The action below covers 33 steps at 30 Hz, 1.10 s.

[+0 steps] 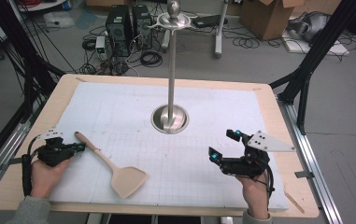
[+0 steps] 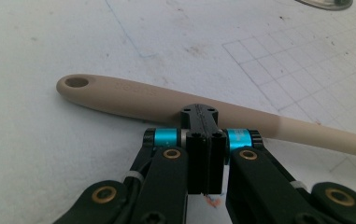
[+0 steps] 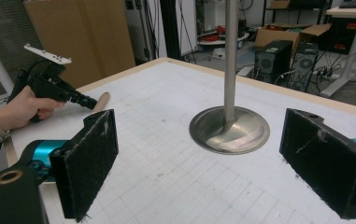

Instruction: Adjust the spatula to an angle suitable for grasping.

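1. Spatula [image 1: 115, 166] of pale beige plastic lies flat on the white gridded sheet [image 1: 133, 107] that covers the wooden surface [image 1: 278, 116], at the front left in the high view. Its broad blade points toward the person's edge and its handle runs away, up and to the left.
2. Left tongs [image 1: 80, 147], held in the person's left hand [image 1: 45, 175], sit low just beside the handle's far end. In the left gripper view [image 2: 205, 122] the two black jaws are clenched flat against each other with nothing between them; their tips stand right in front of the handle [image 2: 133, 100], and contact cannot be told. The handle's hanging hole [image 2: 76, 82] shows to the left of the tips.
3. Right tongs [image 1: 223, 144], in the person's right hand [image 1: 255, 186], hover at the front right of the sheet, well apart from the spatula. In the right gripper view [image 3: 213, 158] the jaws stand wide apart, released, with nothing between the pads [image 3: 94, 154].
4. Metal stand [image 1: 171, 70] rises upright from a round base [image 1: 169, 119] near the middle of the sheet, between the two tongs and farther from the person.
5. Computer towers [image 1: 126, 23], cables and cardboard boxes [image 1: 271, 14] stand on the floor beyond the surface.
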Each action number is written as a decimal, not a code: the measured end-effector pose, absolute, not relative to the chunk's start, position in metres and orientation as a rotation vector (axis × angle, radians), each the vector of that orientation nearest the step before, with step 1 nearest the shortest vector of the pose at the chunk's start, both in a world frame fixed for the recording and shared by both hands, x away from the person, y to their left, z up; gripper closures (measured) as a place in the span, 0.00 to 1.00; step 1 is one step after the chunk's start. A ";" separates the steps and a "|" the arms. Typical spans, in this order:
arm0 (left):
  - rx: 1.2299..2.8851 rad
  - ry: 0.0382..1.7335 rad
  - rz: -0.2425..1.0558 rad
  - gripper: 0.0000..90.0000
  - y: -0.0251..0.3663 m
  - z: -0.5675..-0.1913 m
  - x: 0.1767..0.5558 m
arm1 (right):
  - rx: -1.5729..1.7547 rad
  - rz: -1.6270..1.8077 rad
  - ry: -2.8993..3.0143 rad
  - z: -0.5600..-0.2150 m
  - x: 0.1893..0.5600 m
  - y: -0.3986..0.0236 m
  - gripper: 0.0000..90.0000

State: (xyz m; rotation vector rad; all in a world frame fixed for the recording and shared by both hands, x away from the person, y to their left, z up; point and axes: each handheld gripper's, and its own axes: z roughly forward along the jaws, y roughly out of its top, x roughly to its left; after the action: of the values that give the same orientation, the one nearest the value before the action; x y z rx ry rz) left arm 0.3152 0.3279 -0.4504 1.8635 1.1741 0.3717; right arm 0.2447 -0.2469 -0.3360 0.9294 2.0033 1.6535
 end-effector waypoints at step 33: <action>1.949 1.091 0.264 1.00 0.260 -0.446 0.386 | 0.945 1.641 2.017 -0.341 0.248 -0.251 0.12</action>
State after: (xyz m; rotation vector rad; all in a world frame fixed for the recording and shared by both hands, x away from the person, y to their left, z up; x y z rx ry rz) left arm 0.3857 0.2603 -0.4456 1.9488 1.0911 0.2636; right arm 0.2484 -0.2512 -0.3407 0.9452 2.0167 1.6410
